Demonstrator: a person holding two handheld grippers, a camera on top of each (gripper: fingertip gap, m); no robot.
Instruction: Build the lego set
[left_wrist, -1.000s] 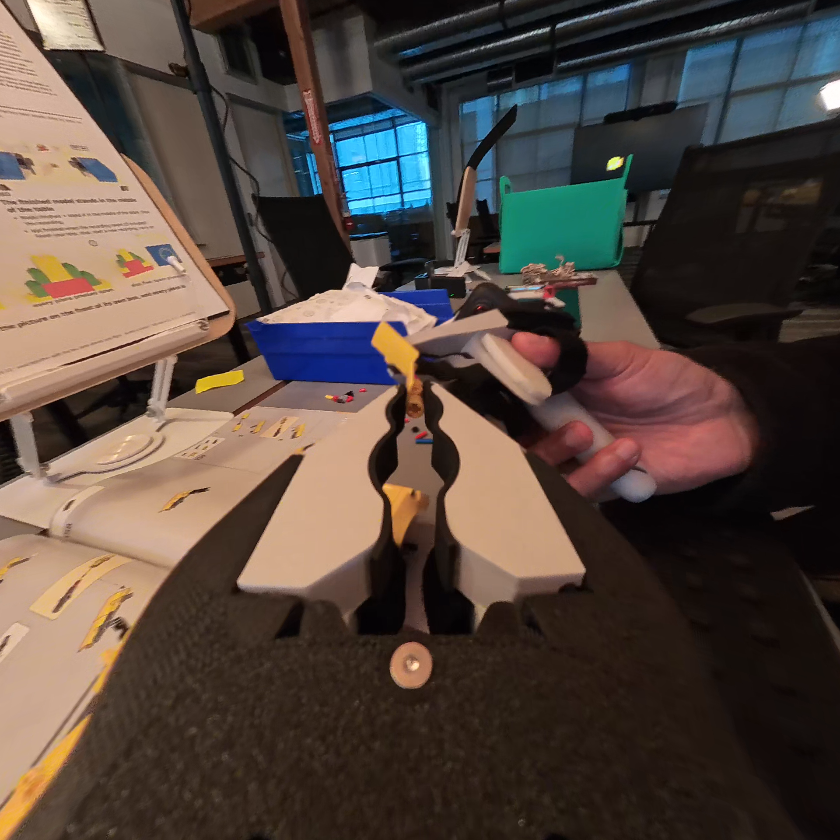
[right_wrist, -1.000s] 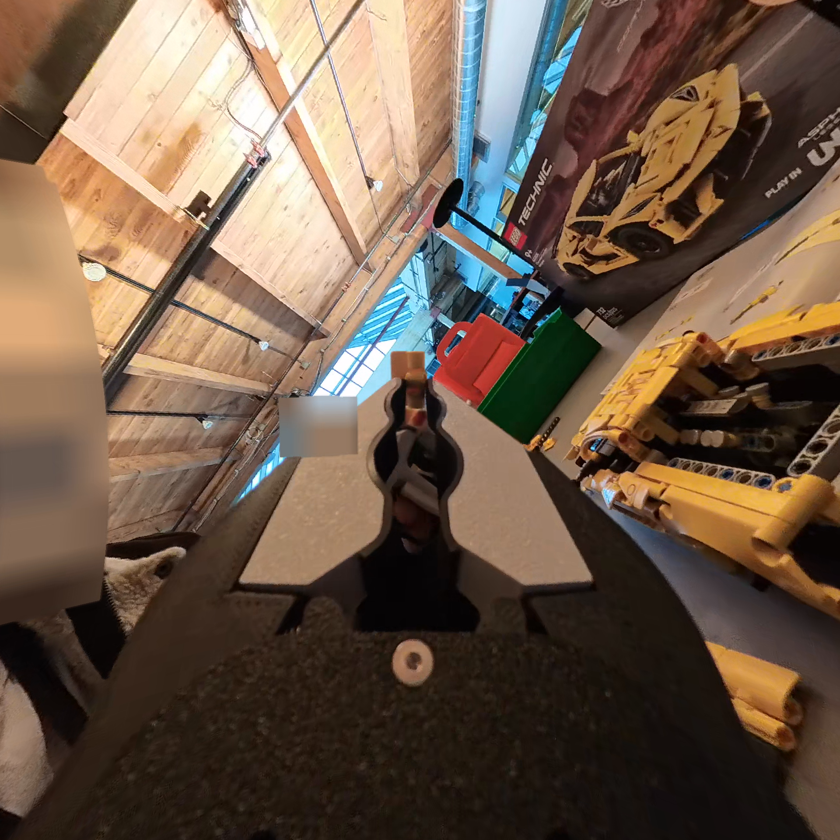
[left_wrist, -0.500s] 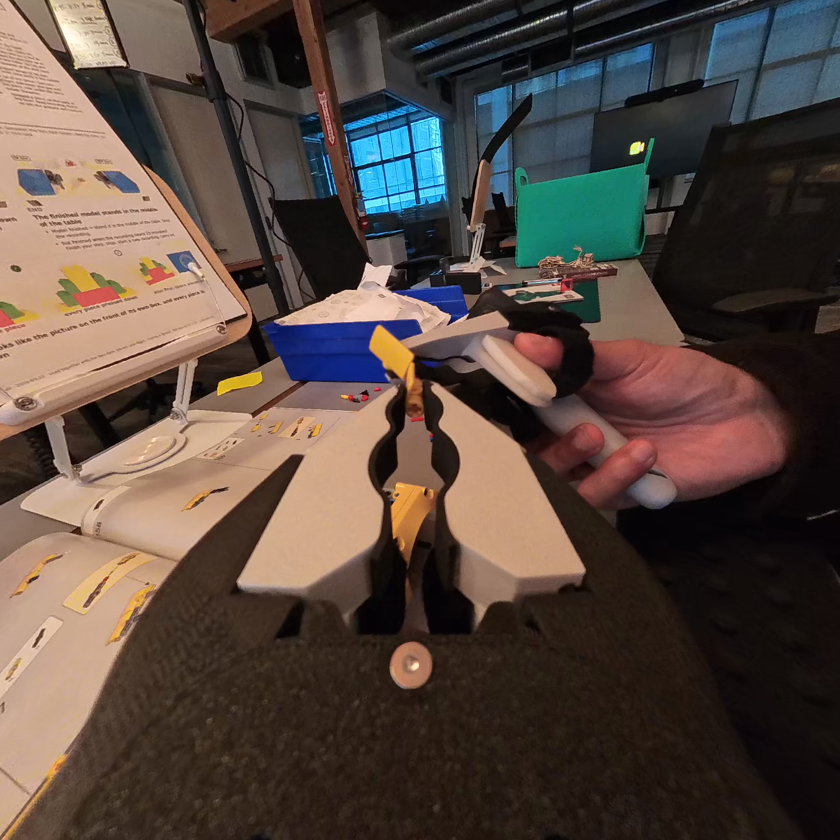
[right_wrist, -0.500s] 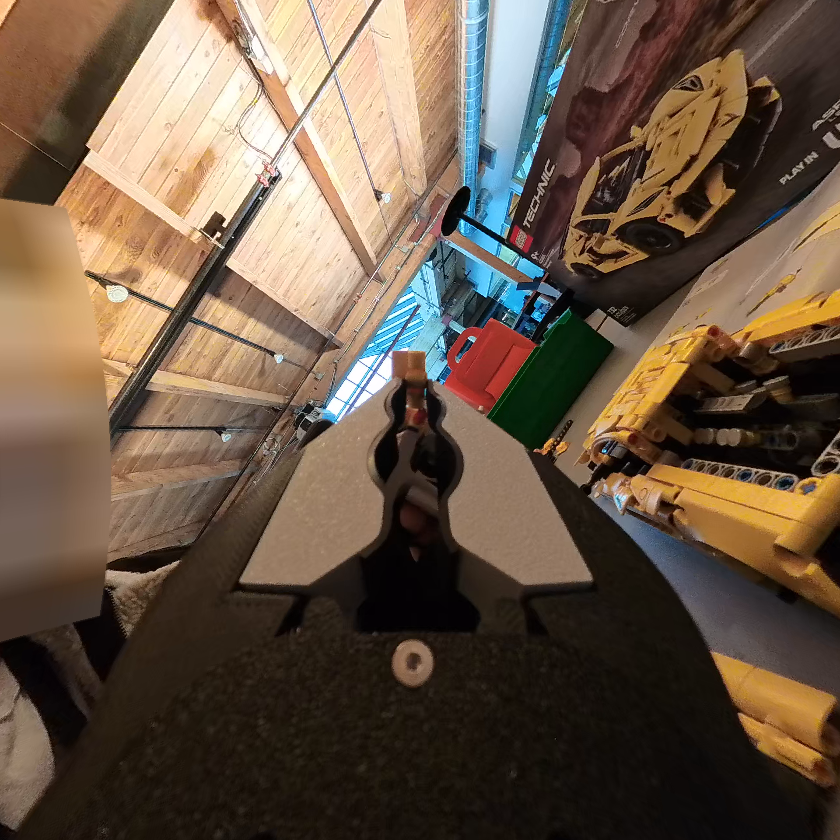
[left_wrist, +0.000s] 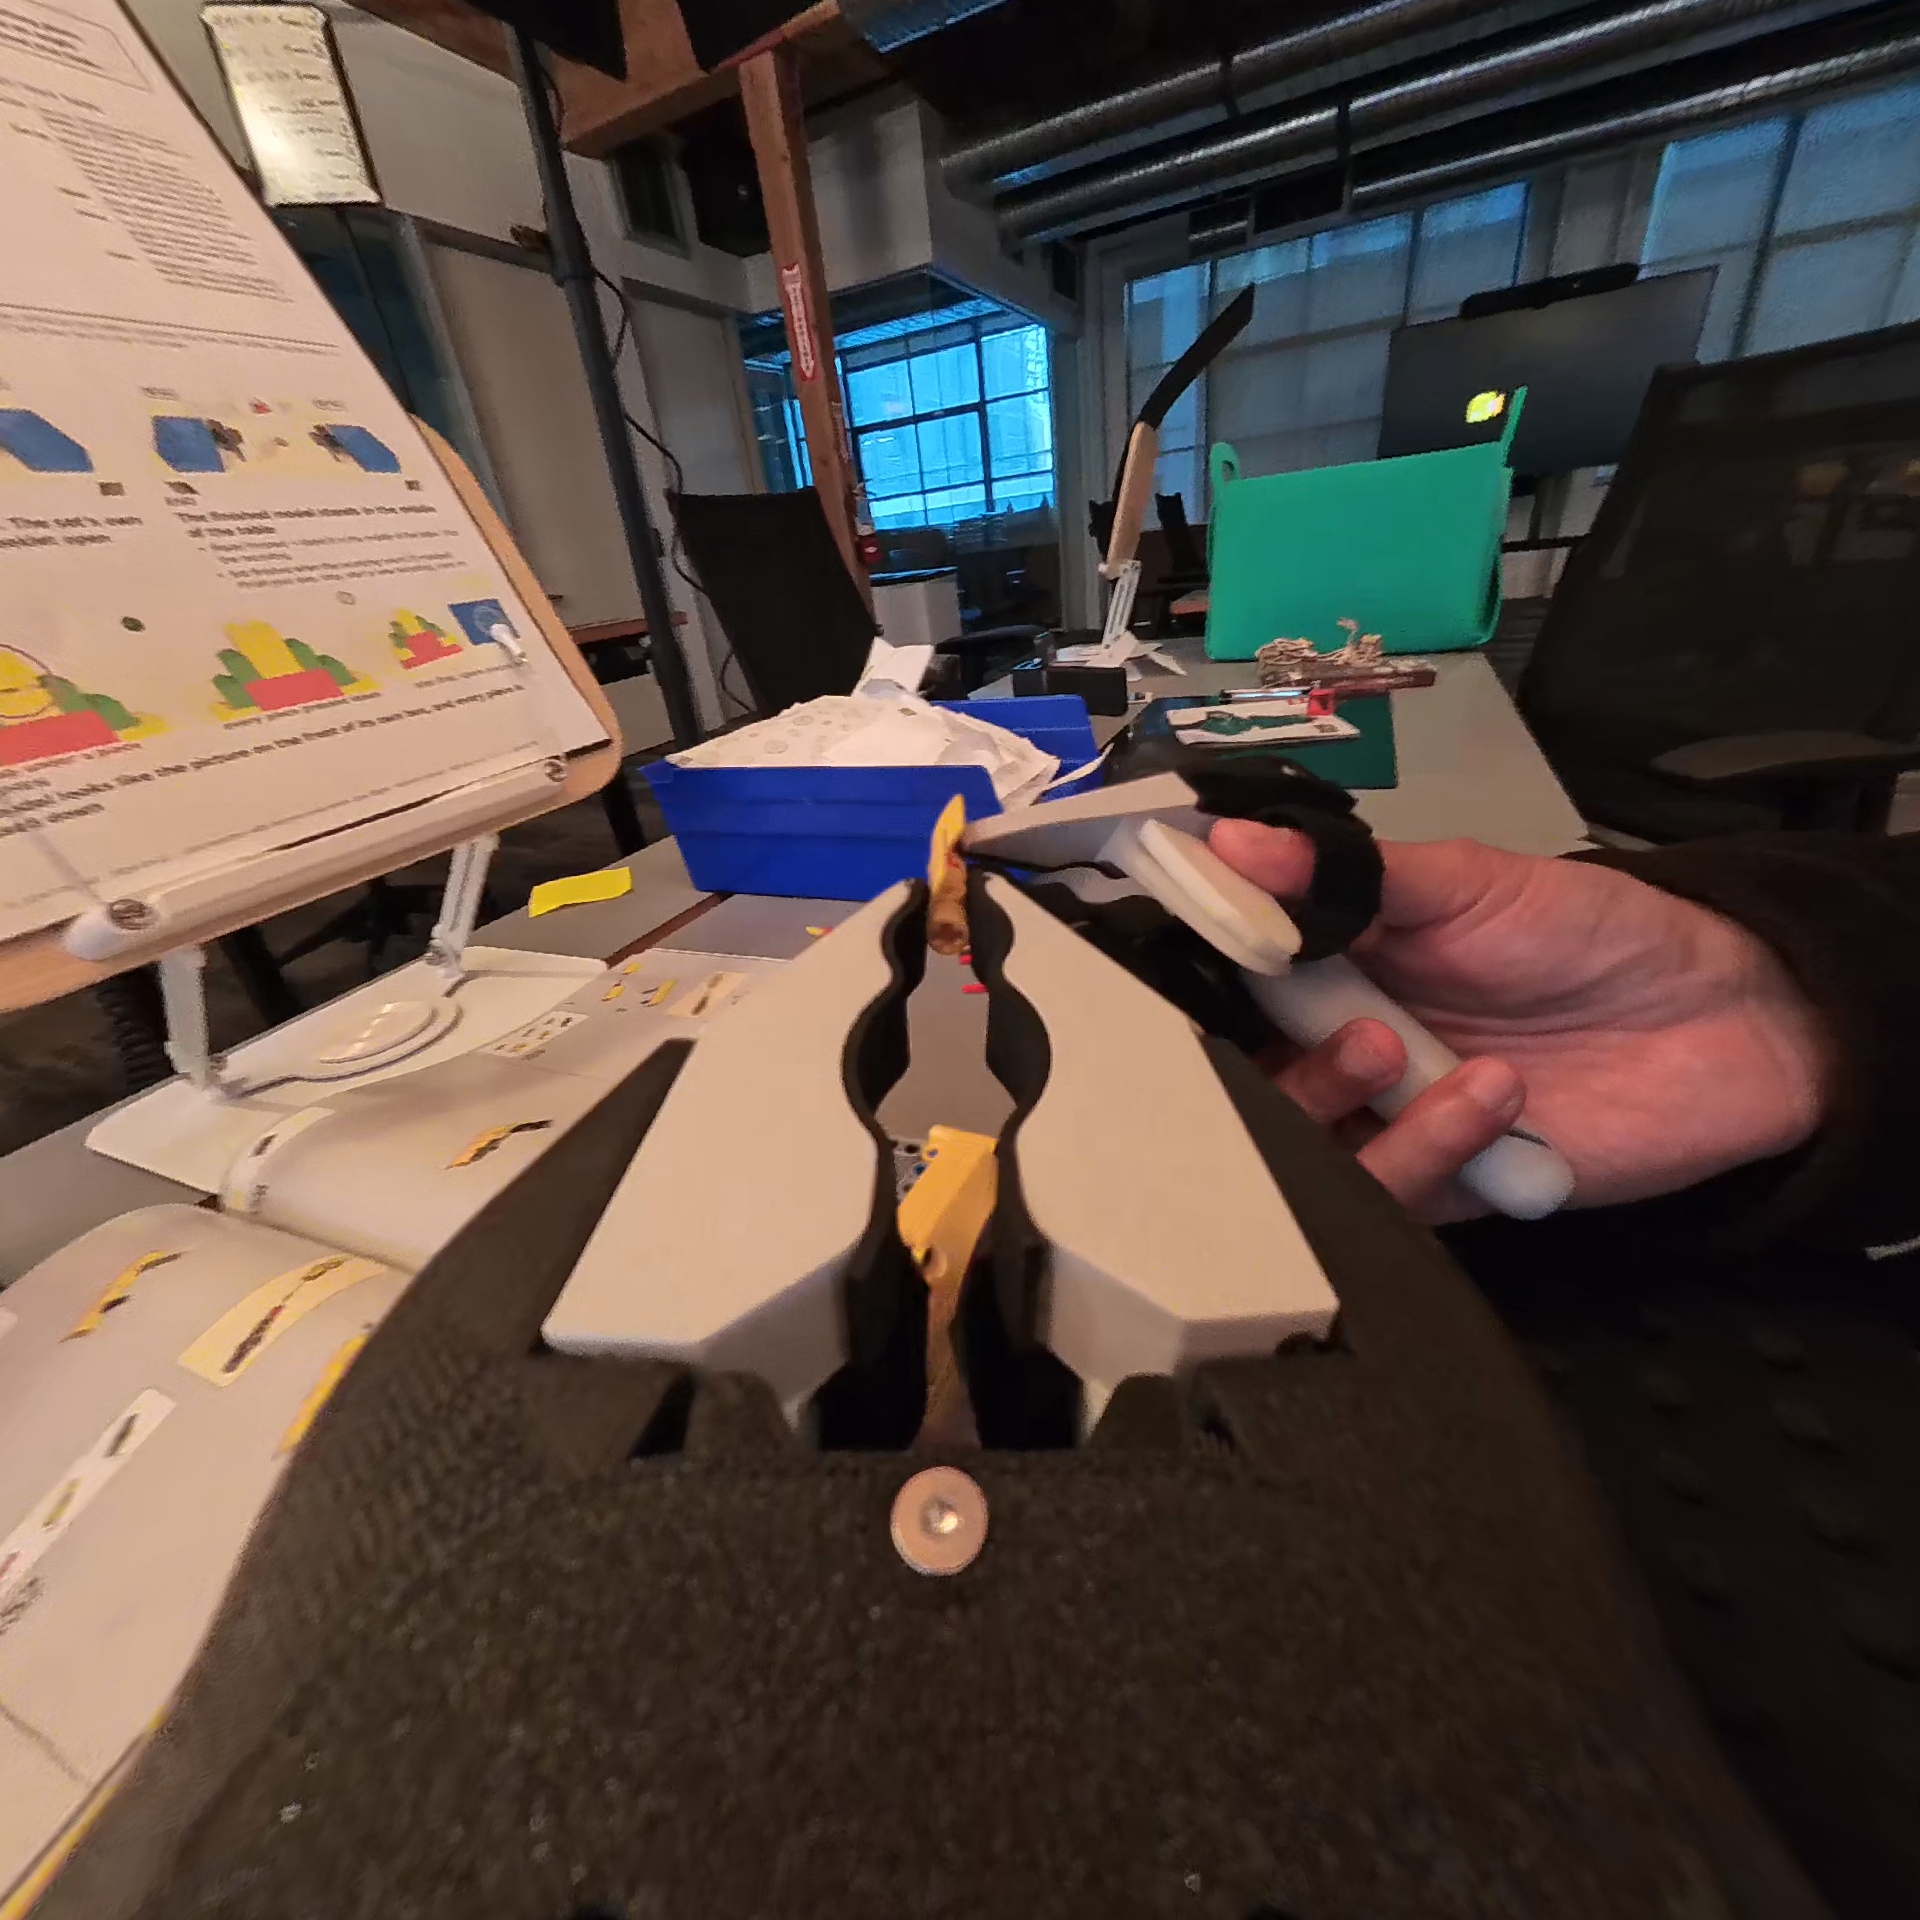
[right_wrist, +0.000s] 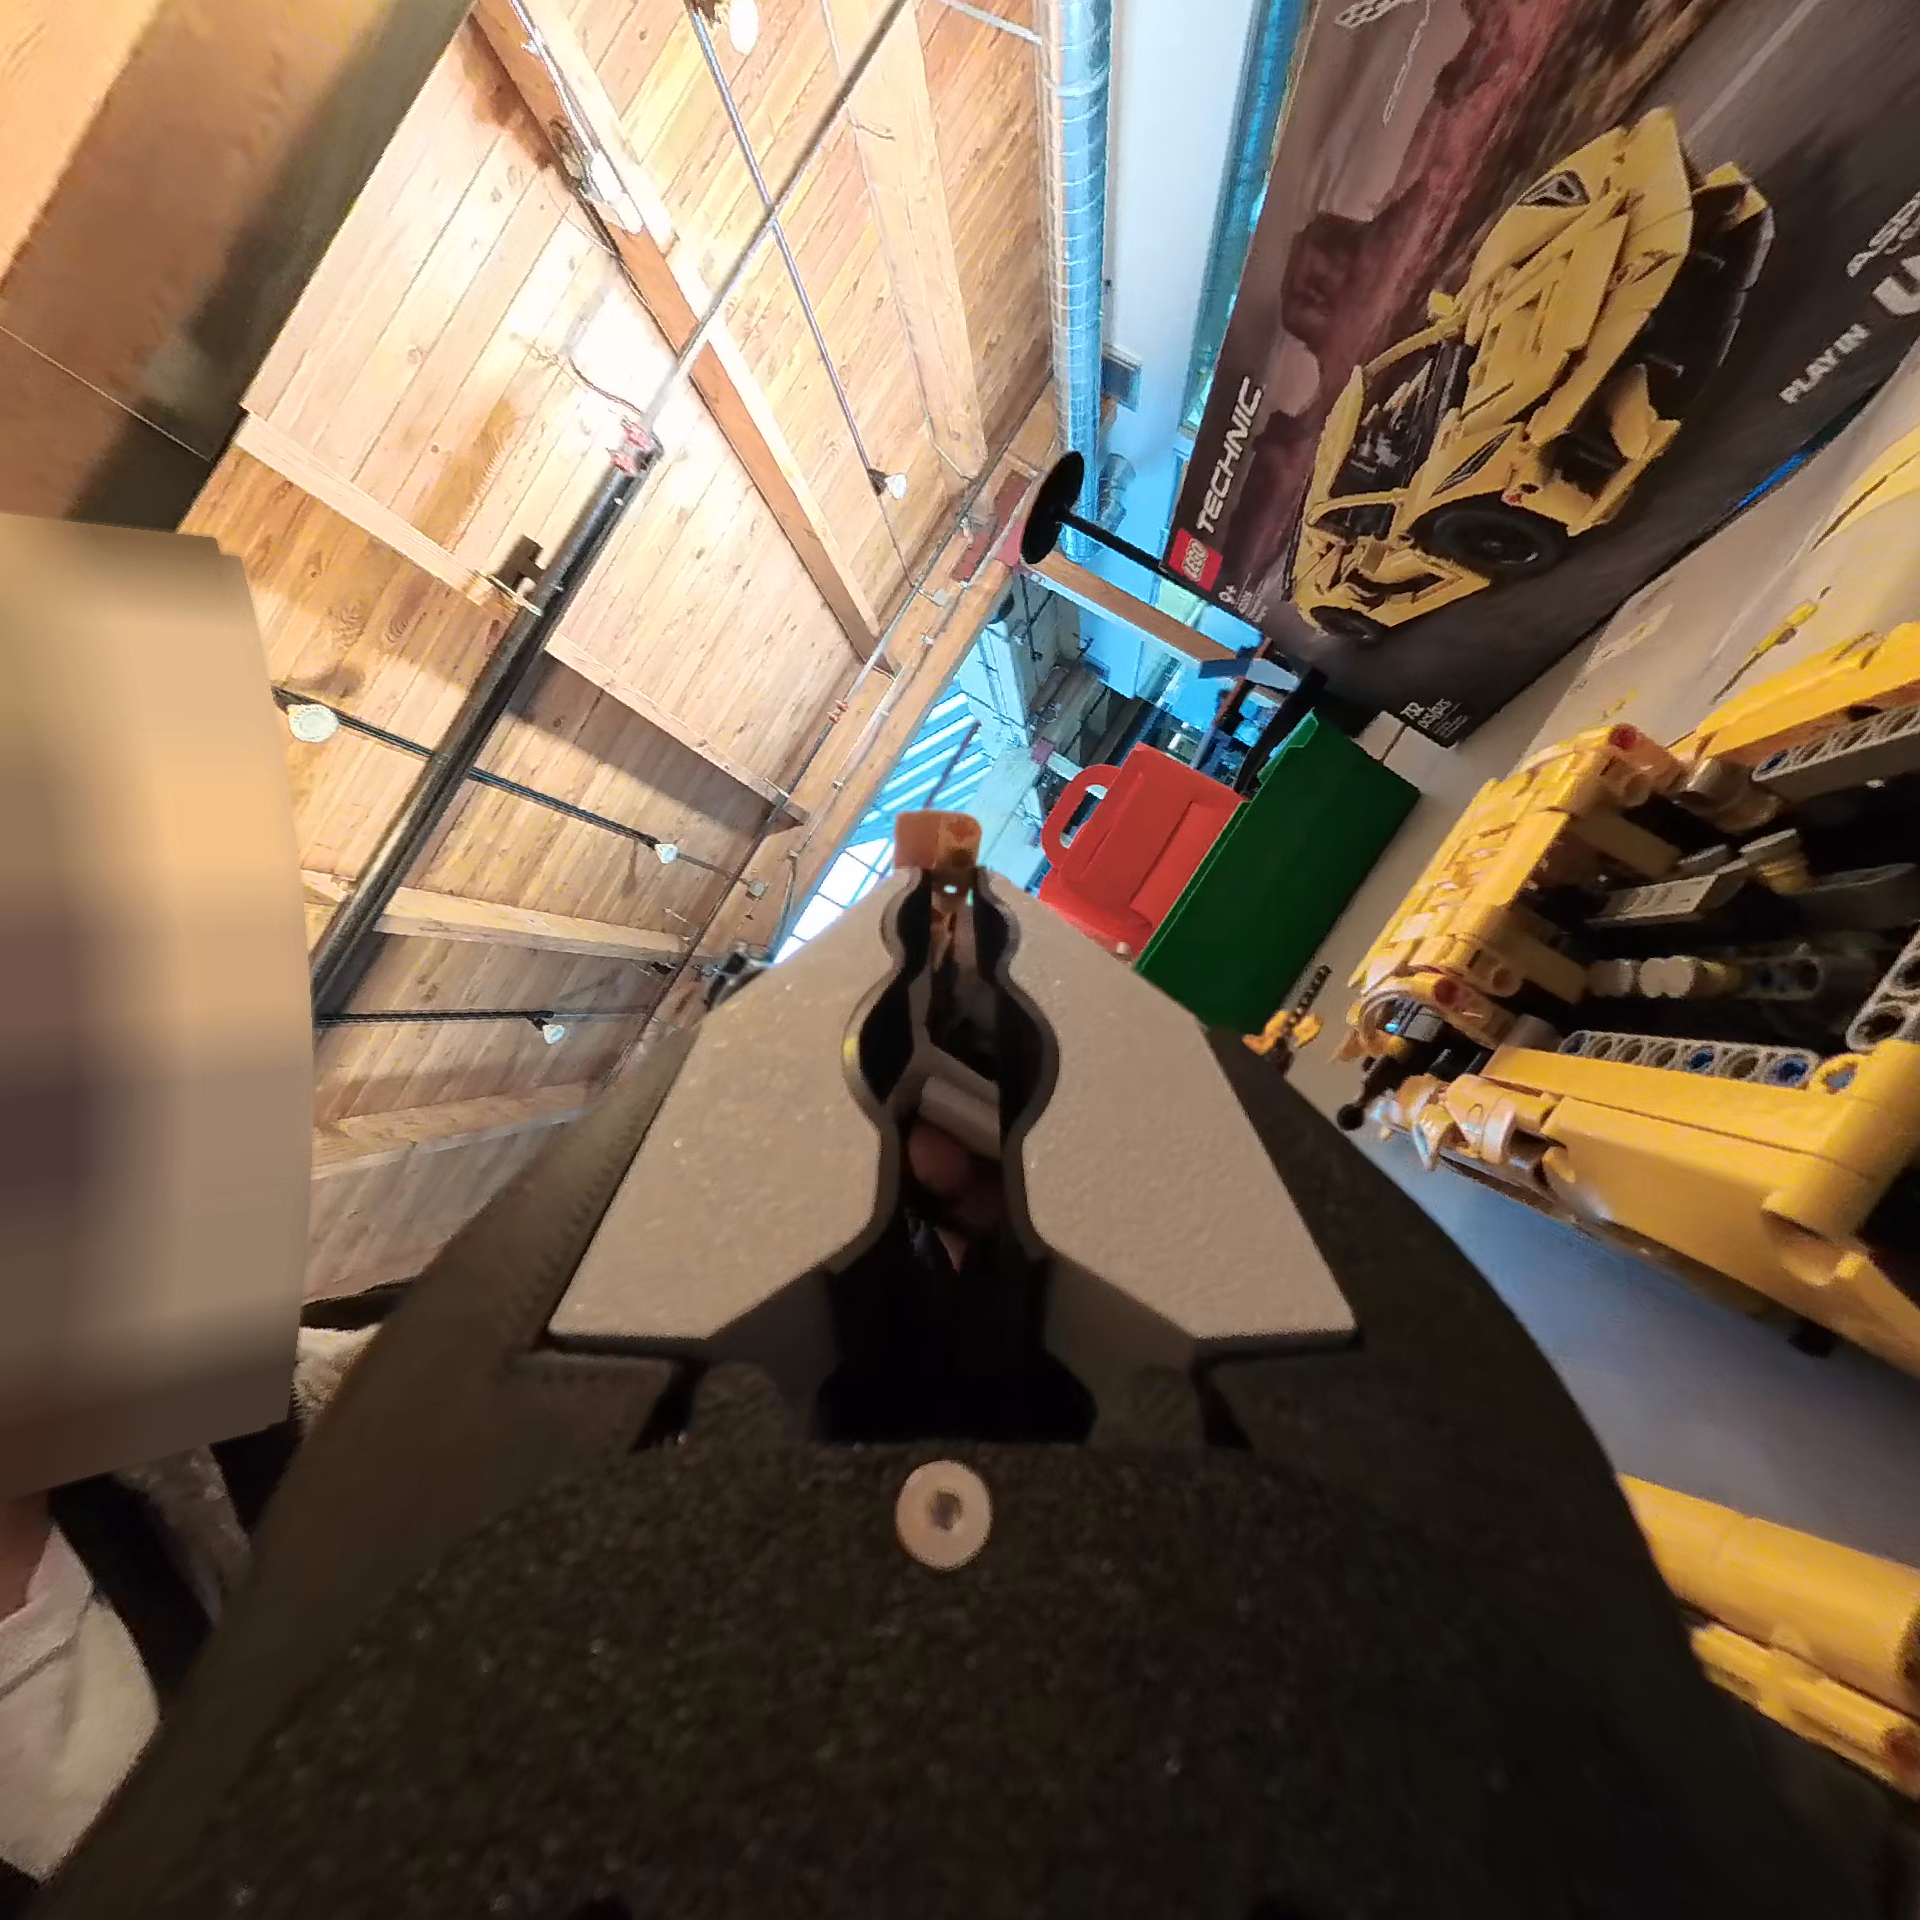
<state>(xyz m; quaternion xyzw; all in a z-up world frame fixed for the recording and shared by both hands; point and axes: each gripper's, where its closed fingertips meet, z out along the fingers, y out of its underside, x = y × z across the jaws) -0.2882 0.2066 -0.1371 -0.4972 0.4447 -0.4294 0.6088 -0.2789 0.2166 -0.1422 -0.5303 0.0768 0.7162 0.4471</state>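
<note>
Small tan plastic pin pinched at left gripper tips; small yellow flat piece nipped by right gripper, both raised above desk near edge. Axes to be aligned, pressed straight, twisting avoided

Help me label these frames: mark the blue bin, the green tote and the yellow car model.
blue bin (left_wrist: 831, 831), left wrist view, front wall.
green tote (left_wrist: 1351, 561), left wrist view, front face.
yellow car model (right_wrist: 1662, 1122), right wrist view, side beam.
</note>
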